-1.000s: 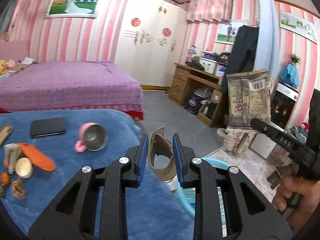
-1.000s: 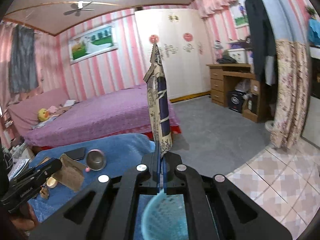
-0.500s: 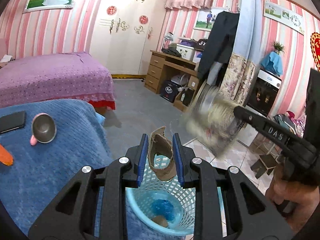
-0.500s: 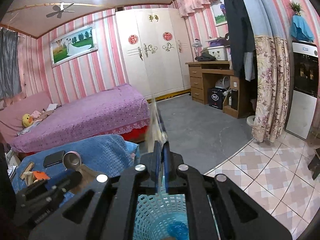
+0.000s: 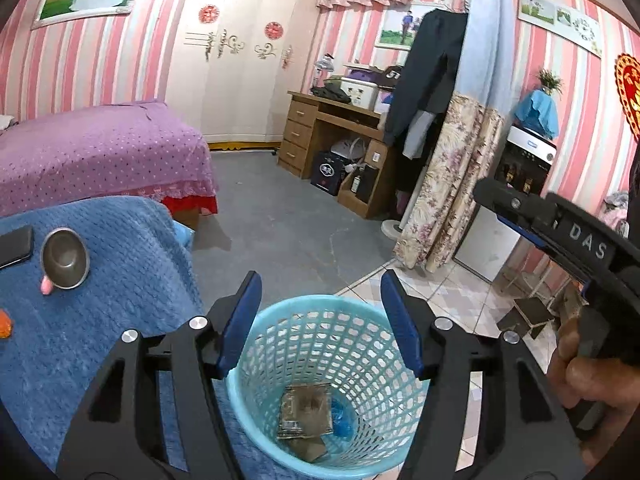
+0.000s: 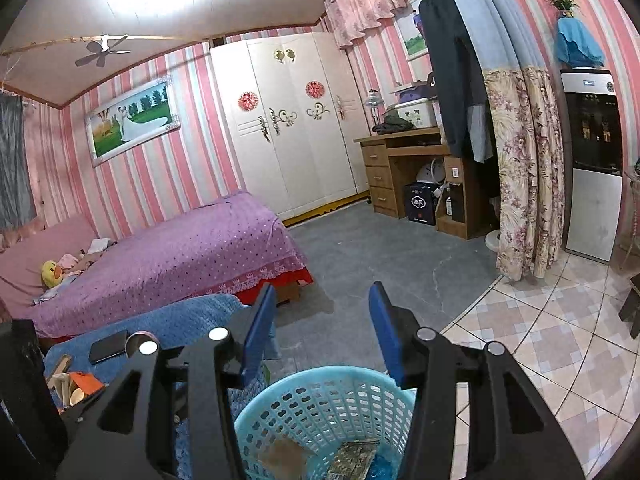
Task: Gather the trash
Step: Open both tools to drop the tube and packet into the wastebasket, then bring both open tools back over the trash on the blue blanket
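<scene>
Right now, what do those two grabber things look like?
Both are black plastic. The left gripper and right gripper each have two blue-padded fingers with round silver bolts. In the left wrist view, the right one's side shows white letters, DAS.

The basket (image 5: 328, 380) stands on the floor at the surface's (image 5: 120, 300) edge, at 6 o'clock in both wrist views, under both grippers. A wrapper (image 5: 306, 410) and a cardboard scrap (image 5: 308, 448) lie in its bottom. On the surface, toward 9 o'clock, a cup (image 5: 64, 258) lies beside a phone (image 5: 14, 246). The bed (image 5: 92, 152) stands behind the surface, the desk (image 5: 332, 140) at 1 o'clock.
</scene>
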### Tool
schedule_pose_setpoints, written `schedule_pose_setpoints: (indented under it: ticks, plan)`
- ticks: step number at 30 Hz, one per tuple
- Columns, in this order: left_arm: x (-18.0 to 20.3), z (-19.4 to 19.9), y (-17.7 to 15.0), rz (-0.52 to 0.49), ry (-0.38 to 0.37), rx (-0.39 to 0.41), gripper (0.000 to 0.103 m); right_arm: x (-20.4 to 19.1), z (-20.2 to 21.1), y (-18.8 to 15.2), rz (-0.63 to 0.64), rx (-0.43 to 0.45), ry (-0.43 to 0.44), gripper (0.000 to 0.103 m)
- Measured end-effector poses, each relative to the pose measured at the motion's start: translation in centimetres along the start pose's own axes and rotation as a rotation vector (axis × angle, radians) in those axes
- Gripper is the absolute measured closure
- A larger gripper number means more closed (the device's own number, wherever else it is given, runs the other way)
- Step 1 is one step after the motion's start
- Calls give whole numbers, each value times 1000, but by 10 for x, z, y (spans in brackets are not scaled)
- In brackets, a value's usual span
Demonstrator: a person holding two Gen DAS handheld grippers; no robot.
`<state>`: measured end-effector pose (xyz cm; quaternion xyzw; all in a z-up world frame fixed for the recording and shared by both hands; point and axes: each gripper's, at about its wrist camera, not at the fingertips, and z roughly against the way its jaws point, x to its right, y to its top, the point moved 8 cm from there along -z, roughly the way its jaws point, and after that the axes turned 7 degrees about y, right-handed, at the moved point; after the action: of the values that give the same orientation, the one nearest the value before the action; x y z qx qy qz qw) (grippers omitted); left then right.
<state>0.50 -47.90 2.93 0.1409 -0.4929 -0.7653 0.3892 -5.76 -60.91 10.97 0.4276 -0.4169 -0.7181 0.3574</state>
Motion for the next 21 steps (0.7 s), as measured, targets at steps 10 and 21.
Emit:
schedule_pose_setpoints:
  ticks: [10,21]
  plan:
    - [-169,86,-12,61,315,45,30,-84,-26,-24,66,-51,172,37]
    - [-382,203,-68,232,662,59,15,-260,-58,-113,181,-206,377,18]
